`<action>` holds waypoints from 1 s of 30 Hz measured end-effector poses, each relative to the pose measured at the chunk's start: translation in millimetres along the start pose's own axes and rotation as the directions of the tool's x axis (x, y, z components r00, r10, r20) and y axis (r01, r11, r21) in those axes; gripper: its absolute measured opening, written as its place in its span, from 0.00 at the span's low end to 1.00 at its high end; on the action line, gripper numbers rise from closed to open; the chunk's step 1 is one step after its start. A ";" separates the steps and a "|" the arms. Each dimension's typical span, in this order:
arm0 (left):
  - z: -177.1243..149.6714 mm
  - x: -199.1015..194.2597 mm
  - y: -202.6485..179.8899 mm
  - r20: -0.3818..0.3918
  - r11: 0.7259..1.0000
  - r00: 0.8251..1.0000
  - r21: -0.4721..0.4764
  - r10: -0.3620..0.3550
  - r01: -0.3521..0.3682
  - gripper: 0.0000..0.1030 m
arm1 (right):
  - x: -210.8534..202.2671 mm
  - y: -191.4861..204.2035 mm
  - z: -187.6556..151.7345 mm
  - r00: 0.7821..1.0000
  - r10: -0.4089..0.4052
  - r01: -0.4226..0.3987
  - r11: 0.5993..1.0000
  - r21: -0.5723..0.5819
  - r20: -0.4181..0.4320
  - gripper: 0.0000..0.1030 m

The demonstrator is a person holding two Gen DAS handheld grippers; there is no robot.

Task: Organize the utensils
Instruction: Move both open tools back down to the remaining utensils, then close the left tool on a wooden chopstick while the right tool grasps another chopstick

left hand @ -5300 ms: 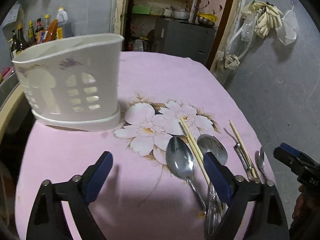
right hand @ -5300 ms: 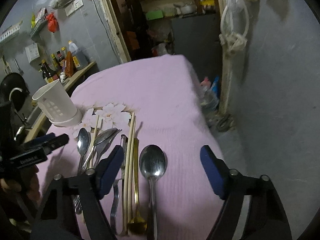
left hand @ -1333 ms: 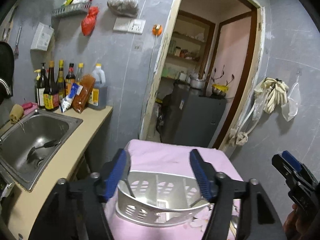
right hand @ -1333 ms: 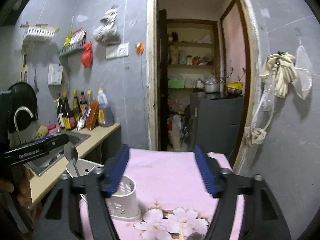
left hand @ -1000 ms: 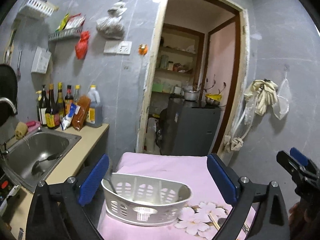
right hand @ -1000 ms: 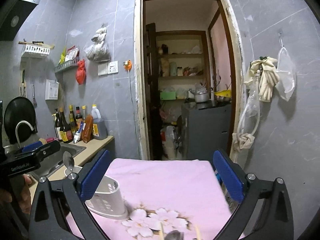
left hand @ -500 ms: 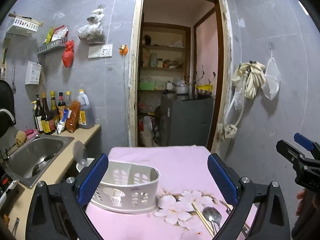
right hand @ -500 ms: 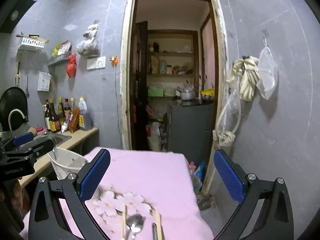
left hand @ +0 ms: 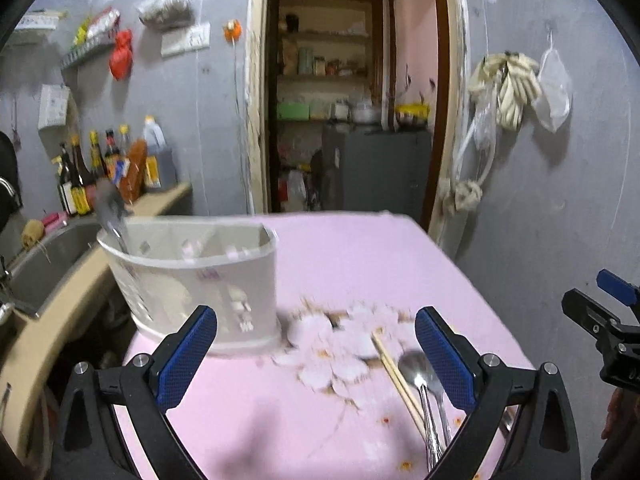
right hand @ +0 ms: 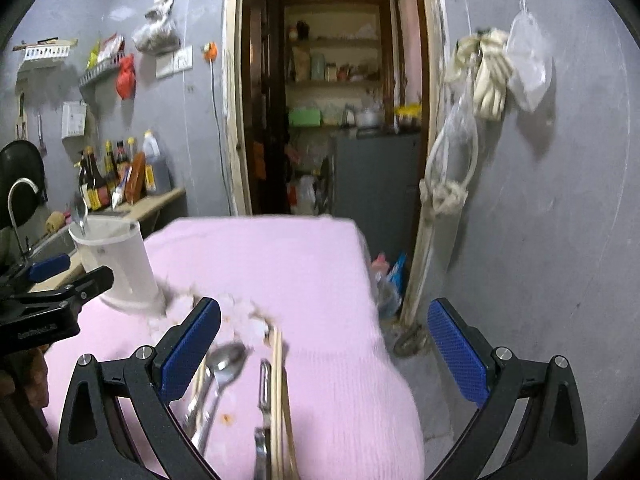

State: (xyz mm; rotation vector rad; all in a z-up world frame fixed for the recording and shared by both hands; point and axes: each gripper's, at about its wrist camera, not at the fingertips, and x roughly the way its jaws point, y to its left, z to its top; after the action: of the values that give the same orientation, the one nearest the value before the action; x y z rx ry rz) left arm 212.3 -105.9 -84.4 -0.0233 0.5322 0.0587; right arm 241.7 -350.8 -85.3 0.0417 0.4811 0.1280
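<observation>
Both jaws spread, empty; spoon [left hand: 109, 216] stands in white caddy [left hand: 200, 280] (print unreadable).

I see the white plastic slotted utensil holder [left hand: 200, 284] standing on the pink flowered tablecloth [left hand: 340, 256] near the table's left edge, with one steel spoon [left hand: 110, 216] upright in its left end. To its right, toward the near edge, a pair of pale wooden chopsticks [left hand: 394, 376] lies beside two steel spoons [left hand: 420, 384], touching them. From my right camera, those spoons [right hand: 218, 376] lie left of a steel peeler [right hand: 264, 388], which sits just beside more chopsticks [right hand: 280, 392]. Left of the table runs a beige counter [left hand: 52, 316] holding a steel sink [left hand: 48, 260], with dark sauce bottles [left hand: 92, 172] at its back. Behind the table's far edge stands a grey cabinet [left hand: 376, 172] inside the doorway.
</observation>
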 end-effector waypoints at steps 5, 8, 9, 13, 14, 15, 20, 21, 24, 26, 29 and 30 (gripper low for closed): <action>-14.1 26.8 -8.1 -0.099 0.999 0.994 0.000 -0.039 0.039 0.97 | 28.4 -11.0 -17.3 0.995 0.057 -0.055 0.998 0.025 -0.079 0.98; -18.0 38.8 -9.5 -0.129 0.998 0.990 -0.014 -0.055 0.054 0.92 | 44.3 -14.3 -26.2 0.989 0.093 -0.090 0.995 0.029 -0.111 0.98; -19.2 43.1 -10.1 -0.140 0.998 0.988 -0.020 -0.062 0.059 0.89 | 49.9 -15.3 -28.9 0.987 0.109 -0.106 0.994 0.033 -0.121 0.97; -24.5 64.5 -12.3 -0.194 0.994 0.975 -0.058 -0.103 0.094 0.78 | 70.1 -17.5 -36.1 0.975 0.159 -0.153 0.987 0.050 -0.157 0.80; -25.2 69.4 -13.4 -0.205 0.992 0.972 -0.070 -0.118 0.106 0.75 | 75.0 -17.8 -37.1 0.971 0.171 -0.165 0.985 0.051 -0.165 0.78; -26.1 74.0 -13.7 -0.215 0.990 0.968 -0.083 -0.132 0.117 0.73 | 81.2 -17.7 -38.3 0.967 0.188 -0.181 0.982 0.055 -0.173 0.73; -25.8 100.0 -15.8 -0.257 0.973 0.945 -0.161 -0.203 0.165 0.57 | 105.3 -15.6 -37.8 0.934 0.290 -0.277 0.956 0.093 -0.208 0.49; -25.4 103.9 -15.3 -0.262 0.969 0.941 -0.177 -0.216 0.173 0.55 | 110.9 -14.4 -37.1 0.922 0.317 -0.301 0.948 0.104 -0.220 0.44; -24.3 116.5 -14.2 -0.280 0.957 0.927 -0.217 -0.249 0.192 0.47 | 122.9 -9.1 -37.9 0.900 0.357 -0.339 0.934 0.111 -0.249 0.33; -24.0 121.9 -14.4 -0.290 0.954 0.920 -0.222 -0.263 0.203 0.42 | 130.4 -3.5 -38.0 0.889 0.368 -0.354 0.930 0.102 -0.272 0.27; -24.9 128.7 -18.4 -0.309 0.951 0.909 -0.219 -0.280 0.219 0.37 | 144.4 3.6 -38.7 0.863 0.393 -0.378 0.919 0.111 -0.318 0.25; -25.7 130.9 -20.1 -0.318 0.949 0.903 -0.221 -0.289 0.226 0.36 | 147.5 4.4 -38.6 0.856 0.402 -0.385 0.915 0.118 -0.325 0.24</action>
State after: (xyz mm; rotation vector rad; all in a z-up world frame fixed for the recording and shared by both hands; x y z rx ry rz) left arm 313.1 -120.5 -172.9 -0.2856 0.8733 -0.1621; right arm 352.8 -326.5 -186.8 0.1686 0.8243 0.5357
